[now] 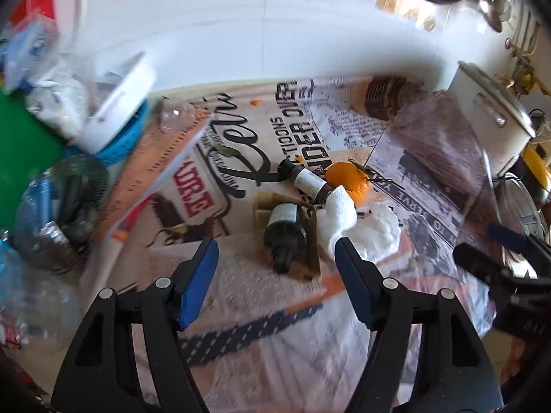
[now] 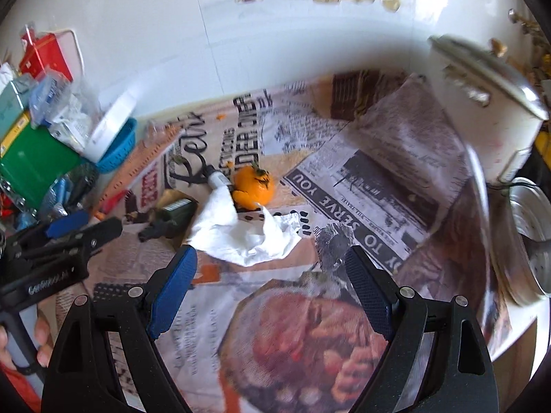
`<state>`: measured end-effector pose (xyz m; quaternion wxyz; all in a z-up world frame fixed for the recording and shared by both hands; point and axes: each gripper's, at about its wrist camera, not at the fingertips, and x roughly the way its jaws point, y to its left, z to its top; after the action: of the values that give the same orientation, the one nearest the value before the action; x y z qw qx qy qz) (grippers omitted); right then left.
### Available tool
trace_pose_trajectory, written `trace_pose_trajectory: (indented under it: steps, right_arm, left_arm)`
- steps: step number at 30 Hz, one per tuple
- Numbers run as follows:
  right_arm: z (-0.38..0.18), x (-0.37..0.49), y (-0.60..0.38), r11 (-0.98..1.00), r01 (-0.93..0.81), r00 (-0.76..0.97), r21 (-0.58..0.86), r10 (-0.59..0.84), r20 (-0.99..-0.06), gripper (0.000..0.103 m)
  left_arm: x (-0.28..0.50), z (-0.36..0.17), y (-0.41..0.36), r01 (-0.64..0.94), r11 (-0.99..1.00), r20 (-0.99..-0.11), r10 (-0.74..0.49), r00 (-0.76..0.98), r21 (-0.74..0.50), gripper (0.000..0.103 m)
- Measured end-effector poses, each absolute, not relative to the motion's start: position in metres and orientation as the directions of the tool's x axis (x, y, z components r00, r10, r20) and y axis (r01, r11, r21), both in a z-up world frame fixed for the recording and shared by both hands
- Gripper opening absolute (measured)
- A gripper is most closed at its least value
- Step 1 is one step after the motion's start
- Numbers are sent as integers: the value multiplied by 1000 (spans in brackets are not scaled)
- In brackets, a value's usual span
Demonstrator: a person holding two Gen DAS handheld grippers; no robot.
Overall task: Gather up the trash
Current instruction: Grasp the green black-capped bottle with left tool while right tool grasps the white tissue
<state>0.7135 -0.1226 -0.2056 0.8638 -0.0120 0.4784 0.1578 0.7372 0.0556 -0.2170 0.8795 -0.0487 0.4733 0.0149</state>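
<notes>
Left gripper (image 1: 277, 253): jaws stood apart with nothing between the pads, above a dark bottle (image 1: 285, 227) lying on its side.
Right gripper (image 2: 272, 272): jaws wide apart and empty, over a foil scrap (image 2: 332, 246) just ahead of the right finger.
Tissue (image 2: 241, 237): crumpled on the printed cloth (image 2: 344, 179), touching the orange (image 2: 255, 186).
Small bottle (image 1: 306, 180): lay beside the orange, its end under the tissue.
Clutter (image 2: 44, 130): boxes and a blue basket (image 2: 117, 151) piled at the left edge.

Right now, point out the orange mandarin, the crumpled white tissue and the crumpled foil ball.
Orange mandarin (image 2: 254, 185): right wrist view, peel centre.
Crumpled white tissue (image 2: 241, 234): right wrist view, middle fold.
Crumpled foil ball (image 2: 332, 244): right wrist view, top.
</notes>
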Motion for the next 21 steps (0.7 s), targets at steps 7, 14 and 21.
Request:
trace_pose_trajectory:
  steps: [7,14,21]
  right_arm:
    - [-248,749,-126,918,-304,353,254,357,-865,86]
    - [-280,770,-119,901,-305,292,308,396,-871,86]
    - [-294,774,-100,886,-341,261,315,411,-873,86]
  left_arm:
    - [781,-261,48,-34,996,-886,-55,461,-79,42]
    - [791,-285,50,-38,996,-915,-59,398,-81,42]
    - [792,-292,50,-64,994,-913,-51,404,-84,41]
